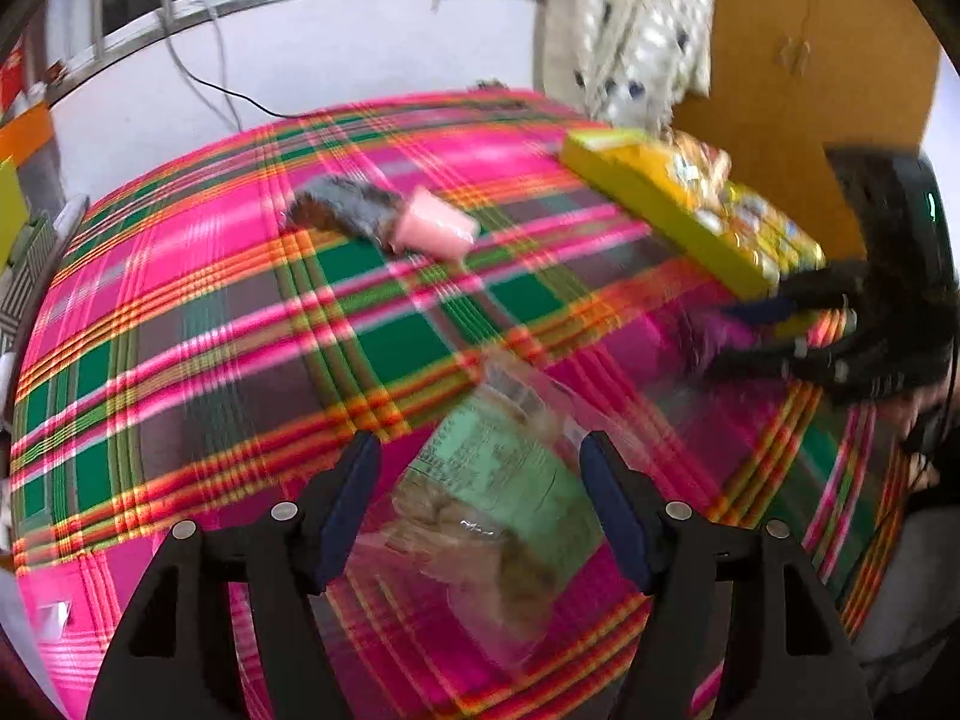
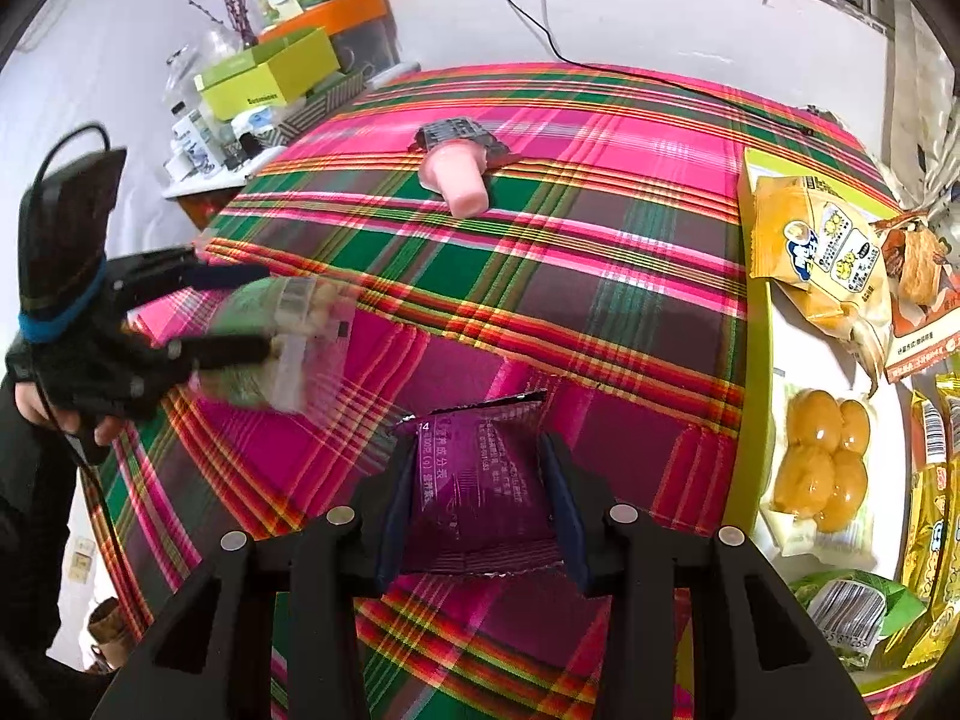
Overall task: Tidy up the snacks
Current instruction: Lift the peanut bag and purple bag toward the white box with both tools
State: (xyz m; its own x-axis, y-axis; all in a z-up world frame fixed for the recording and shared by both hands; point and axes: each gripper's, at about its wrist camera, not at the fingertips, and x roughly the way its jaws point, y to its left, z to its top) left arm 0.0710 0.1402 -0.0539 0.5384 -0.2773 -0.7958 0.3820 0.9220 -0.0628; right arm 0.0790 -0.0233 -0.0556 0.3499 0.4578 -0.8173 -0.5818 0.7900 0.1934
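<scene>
Snacks first: the purple foil snack packet (image 2: pixel 480 480) sits low in the centre of my right wrist view, pinched between the pads of my right gripper (image 2: pixel 480 510), jaws half closed on it. Over the pink, green and orange plaid tablecloth (image 2: pixel 570 276), the yellow-green shallow cardboard tray (image 2: pixel 757 396) runs down the right edge, already holding yellow bun packs, a clear pack of yolk-coloured balls and gold wrappers. My left gripper (image 1: pixel 480 504) stands wide, and the clear bag with a pale green label and brown biscuits (image 1: pixel 498 480) lies between its pads; I judge the pads aren't pressing it, though blur makes that hard to swear to. I reckon I'm mid-sort: purple packet goes to the tray next, calling for a swing right and a release over a free spot. The pink cup-like thing (image 2: pixel 456 180) lying on a grey mesh item in the upper middle is unclear to me, and the tray's far side is cut off
</scene>
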